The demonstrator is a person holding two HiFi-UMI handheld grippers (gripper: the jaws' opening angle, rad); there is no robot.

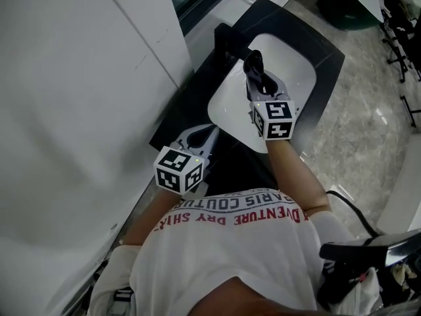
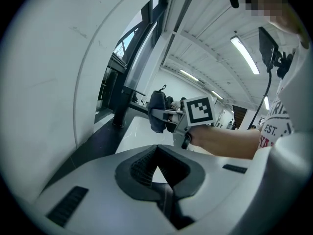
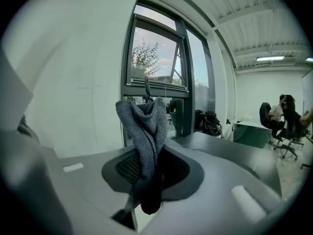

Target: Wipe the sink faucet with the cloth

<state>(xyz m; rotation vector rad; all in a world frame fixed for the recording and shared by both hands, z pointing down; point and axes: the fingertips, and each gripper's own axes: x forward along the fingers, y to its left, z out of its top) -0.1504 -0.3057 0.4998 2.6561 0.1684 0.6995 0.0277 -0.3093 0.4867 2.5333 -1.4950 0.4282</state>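
Right hand-held gripper clamped on grey cloth.

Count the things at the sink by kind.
Grippers: 2 (left gripper, right gripper)
Cloth: 1
Sink: 1
Faucet: 1
Total: 5
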